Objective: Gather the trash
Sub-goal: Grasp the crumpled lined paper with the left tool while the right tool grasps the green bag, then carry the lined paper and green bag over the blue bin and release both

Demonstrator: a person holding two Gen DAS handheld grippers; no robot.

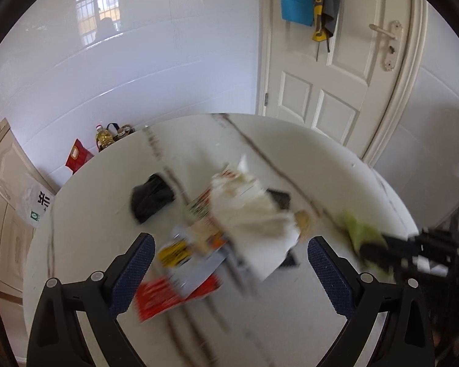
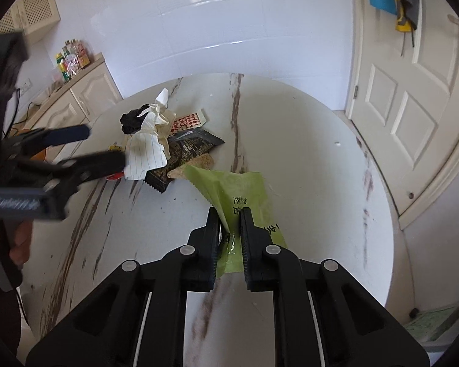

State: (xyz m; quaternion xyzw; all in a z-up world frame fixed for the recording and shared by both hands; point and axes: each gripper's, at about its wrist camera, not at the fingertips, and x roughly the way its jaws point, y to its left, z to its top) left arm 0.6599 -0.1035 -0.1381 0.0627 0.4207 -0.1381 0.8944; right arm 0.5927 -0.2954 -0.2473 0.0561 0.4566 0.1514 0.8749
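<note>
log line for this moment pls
right hand-held gripper: shut on green wrapper | left hand-held gripper: open over trash pile | table

A round white table (image 2: 306, 159) with brown marble-like veins carries the litter. On it lie a crumpled black piece (image 2: 132, 119), lined white paper (image 2: 145, 153), a red-and-white patterned wrapper (image 2: 188, 122), a dark wrapper (image 2: 183, 150) and a tan biscuit-like scrap (image 2: 195, 165), heaped together. A green wrapper (image 2: 238, 189) touches the tabletop just beside the heap.
</note>
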